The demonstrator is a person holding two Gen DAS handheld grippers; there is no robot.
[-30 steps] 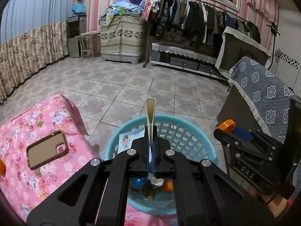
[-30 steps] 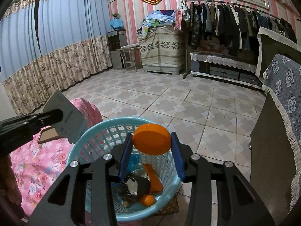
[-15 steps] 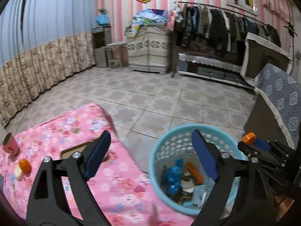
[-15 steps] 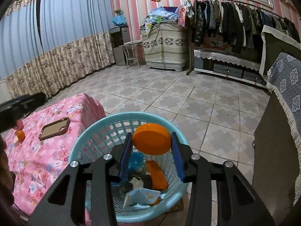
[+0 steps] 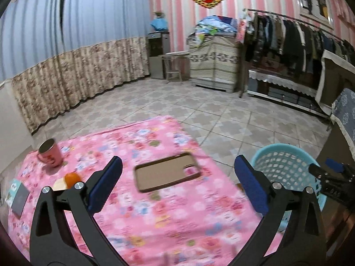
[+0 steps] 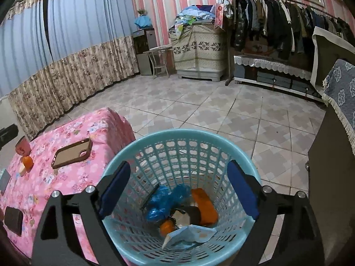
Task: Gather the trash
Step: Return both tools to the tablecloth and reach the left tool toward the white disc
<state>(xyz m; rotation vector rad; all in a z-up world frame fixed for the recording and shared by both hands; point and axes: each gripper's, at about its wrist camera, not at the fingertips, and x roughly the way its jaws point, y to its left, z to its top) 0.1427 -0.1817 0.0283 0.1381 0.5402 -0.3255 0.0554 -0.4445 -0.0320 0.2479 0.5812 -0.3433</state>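
Hovering over the turquoise basket [image 6: 177, 146], my right gripper [image 6: 178, 190] has just spread its jaws wide and nothing sits between the blue pads now; below them the basket holds blue crumpled film, orange pieces and a folded paper. My left gripper [image 5: 177, 186] has also just opened fully, empty, and it faces the pink floral tabletop [image 5: 177, 221].

What looks left to collect lies at the lower left of the left wrist view: an orange peel-like scrap [image 5: 72, 179] with a pale bit just beside it, near the pink mug [image 5: 49, 153]. I judge the scrap light, soft and a little slick, so I would close across its thickest part and squeeze gently; a hard pinch could make it squirt out or tear. A small card or packet [image 5: 17, 196] lies flat at the far left edge. It is thin, so I'd need to catch an edge, not press down on its face.

The brown phone case [image 5: 168, 173] in mid-frame is probably not trash.
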